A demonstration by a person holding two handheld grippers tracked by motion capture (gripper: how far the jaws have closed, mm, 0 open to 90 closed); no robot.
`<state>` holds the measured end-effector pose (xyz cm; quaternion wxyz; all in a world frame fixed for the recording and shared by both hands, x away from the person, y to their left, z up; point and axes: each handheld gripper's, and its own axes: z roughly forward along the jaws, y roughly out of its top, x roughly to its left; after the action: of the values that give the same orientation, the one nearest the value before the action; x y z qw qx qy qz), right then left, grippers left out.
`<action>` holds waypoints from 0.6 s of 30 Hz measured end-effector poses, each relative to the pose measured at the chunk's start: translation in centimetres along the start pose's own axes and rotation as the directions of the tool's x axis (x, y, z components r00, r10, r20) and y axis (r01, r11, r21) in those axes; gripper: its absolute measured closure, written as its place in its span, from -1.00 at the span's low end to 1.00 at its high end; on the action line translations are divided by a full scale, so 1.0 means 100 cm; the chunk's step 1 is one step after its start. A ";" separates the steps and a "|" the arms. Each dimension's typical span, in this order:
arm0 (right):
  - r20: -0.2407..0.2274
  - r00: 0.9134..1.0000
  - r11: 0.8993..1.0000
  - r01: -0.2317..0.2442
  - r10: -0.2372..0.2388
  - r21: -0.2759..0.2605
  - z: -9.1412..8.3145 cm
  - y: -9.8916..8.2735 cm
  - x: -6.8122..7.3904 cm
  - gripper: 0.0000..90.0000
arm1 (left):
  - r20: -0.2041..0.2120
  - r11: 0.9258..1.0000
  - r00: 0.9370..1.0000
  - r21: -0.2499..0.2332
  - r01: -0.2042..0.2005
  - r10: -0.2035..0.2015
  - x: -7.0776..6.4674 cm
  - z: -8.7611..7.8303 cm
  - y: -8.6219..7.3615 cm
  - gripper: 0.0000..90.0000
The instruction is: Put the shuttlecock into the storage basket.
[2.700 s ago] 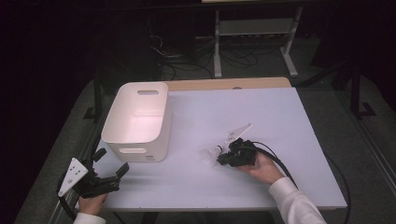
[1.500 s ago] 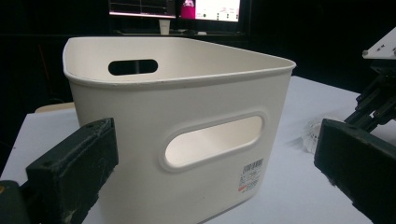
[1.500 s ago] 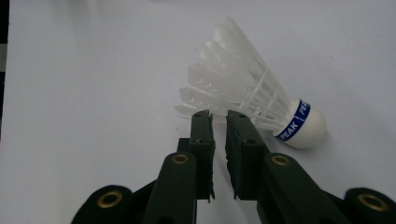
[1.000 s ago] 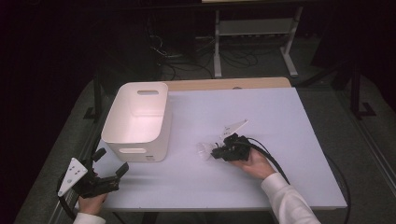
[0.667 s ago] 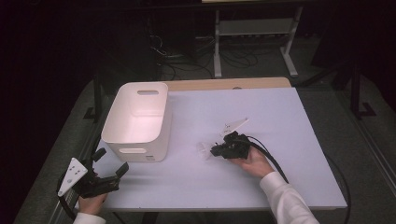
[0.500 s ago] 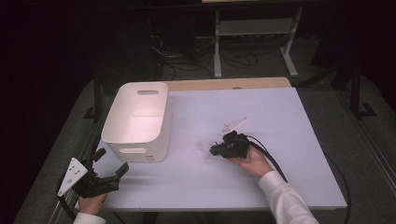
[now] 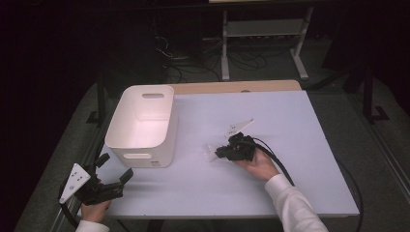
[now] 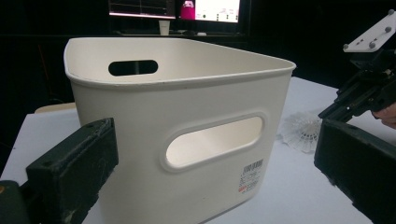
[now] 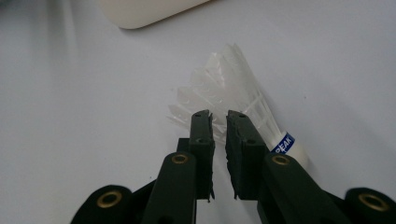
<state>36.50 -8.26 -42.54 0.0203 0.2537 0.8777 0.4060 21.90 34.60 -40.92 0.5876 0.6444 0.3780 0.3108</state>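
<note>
A white feathered shuttlecock (image 9: 229,88) with a blue band at its cork lies on the pale table (image 7: 290,116), right of centre (image 7: 211,152). My right gripper (image 9: 218,119) points left at it, its jaws drawn almost together across the feather skirt, a bit of feather in the narrow gap. In the high view this gripper (image 7: 221,152) sits in a hand resting on the table. My left gripper (image 7: 115,167) is held at the front left corner, jaws wide apart with nothing between them, facing the white bin (image 8: 187,116).
The white plastic bin (image 7: 140,121) with handle slots stands at the table's left and looks empty. A black cable (image 7: 278,162) trails from the right gripper to the front edge. Dark floor, a metal rack and cables lie beyond the table.
The right hand and its gripper have crept a little to the left and away from the person, the shuttlecock staying at the jaw tips. The left gripper has kept still.
</note>
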 end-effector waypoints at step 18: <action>0.026 0.999 0.999 -0.025 0.026 -0.034 0.001 0.009 -0.012 0.76 | 0.001 1.000 1.000 -0.001 0.001 -0.001 0.000 0.000 0.000 -1.00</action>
<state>37.90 -8.29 -42.16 0.0312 0.2698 0.8671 0.4176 21.92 34.63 -40.93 0.5884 0.6439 0.3780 0.3103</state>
